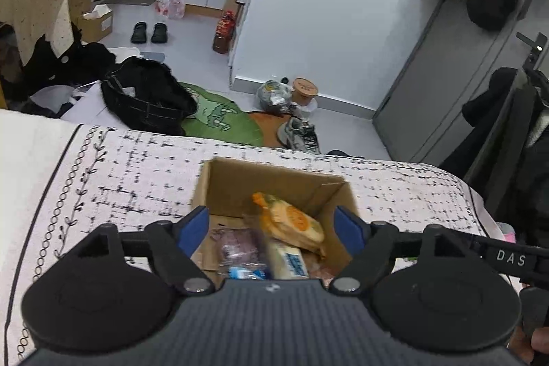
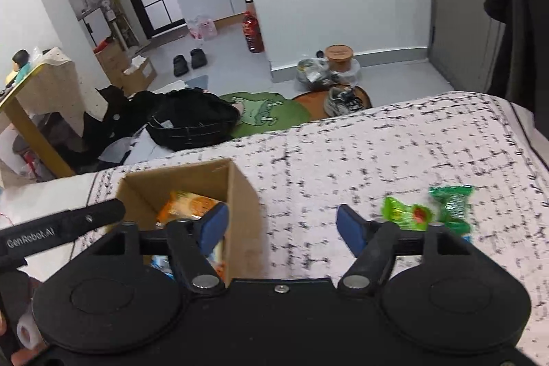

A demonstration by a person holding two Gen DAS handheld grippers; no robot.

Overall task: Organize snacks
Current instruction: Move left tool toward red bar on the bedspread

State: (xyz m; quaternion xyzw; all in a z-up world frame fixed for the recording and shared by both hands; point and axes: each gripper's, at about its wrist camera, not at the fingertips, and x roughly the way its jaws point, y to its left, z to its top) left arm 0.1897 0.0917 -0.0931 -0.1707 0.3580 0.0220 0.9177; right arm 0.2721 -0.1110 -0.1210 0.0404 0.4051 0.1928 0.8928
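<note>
An open cardboard box point(image 1: 274, 180) sits on the patterned bedspread point(image 1: 137, 174). It holds several snack packets, among them an orange one point(image 1: 291, 222), a white and blue one point(image 1: 288, 263) and a purple one point(image 1: 236, 246). My left gripper point(image 1: 276, 225) is open and empty, just above the box. In the right wrist view the box point(image 2: 240, 211) is at the left. My right gripper point(image 2: 281, 225) is open and empty over the bedspread, right of the box. Two green snack packets point(image 2: 405, 213) point(image 2: 453, 204) lie on the bedspread to its right.
The bed's far edge drops to a floor with a black bag point(image 1: 147, 98), a green mat point(image 1: 219, 119), shoes point(image 1: 302, 132) and a wooden-lidded tub point(image 1: 303, 90). A dark coat point(image 2: 521, 23) hangs at the right. The left gripper's arm point(image 2: 61, 228) crosses at the left.
</note>
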